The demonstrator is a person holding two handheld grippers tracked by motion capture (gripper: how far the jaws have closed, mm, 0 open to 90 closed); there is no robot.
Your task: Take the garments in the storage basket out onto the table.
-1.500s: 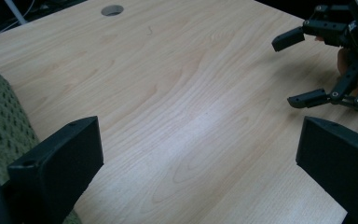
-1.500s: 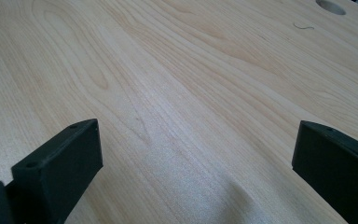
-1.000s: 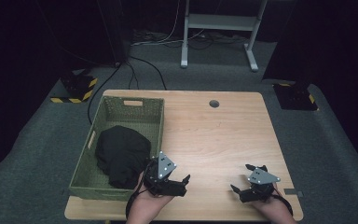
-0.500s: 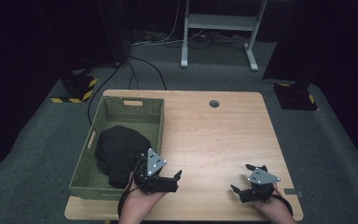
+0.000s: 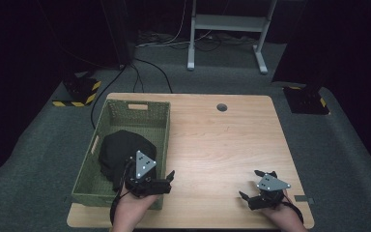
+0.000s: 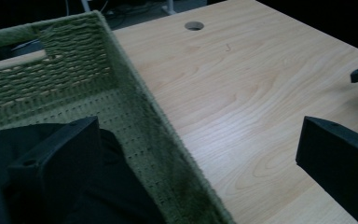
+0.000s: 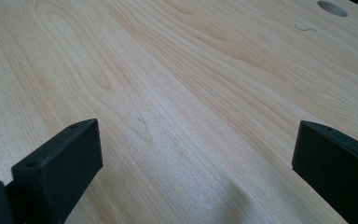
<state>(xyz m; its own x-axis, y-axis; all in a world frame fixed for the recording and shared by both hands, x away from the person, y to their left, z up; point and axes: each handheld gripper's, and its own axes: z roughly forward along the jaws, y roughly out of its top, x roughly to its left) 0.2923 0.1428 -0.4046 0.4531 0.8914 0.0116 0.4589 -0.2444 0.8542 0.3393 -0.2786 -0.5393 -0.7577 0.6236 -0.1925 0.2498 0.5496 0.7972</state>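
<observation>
A green woven basket (image 5: pixel 130 107) stands on the left part of the wooden table (image 5: pixel 222 140). A black cloth (image 5: pixel 118 150) lies bunched inside it. My left gripper (image 5: pixel 152 178) is open at the basket's near right corner. In the left gripper view it (image 6: pixel 196 130) straddles the basket's right wall (image 6: pixel 135 93), with one jaw over the black cloth (image 6: pixel 116 186) and the other over bare wood. My right gripper (image 5: pixel 249 183) is open low over the table's near right part, and its view (image 7: pixel 193 130) has just wood grain between the jaws.
A round cable hole (image 5: pixel 221 107) sits near the table's far edge. Beyond the table, cables run over grey carpet, with a yellow-and-black striped block (image 5: pixel 79 94) at far left, a white stand (image 5: pixel 224 29) at the back and a dark block (image 5: pixel 306 99) at right.
My left gripper has moved left from the bare wood to the basket's near right corner. The right gripper has stayed in place.
</observation>
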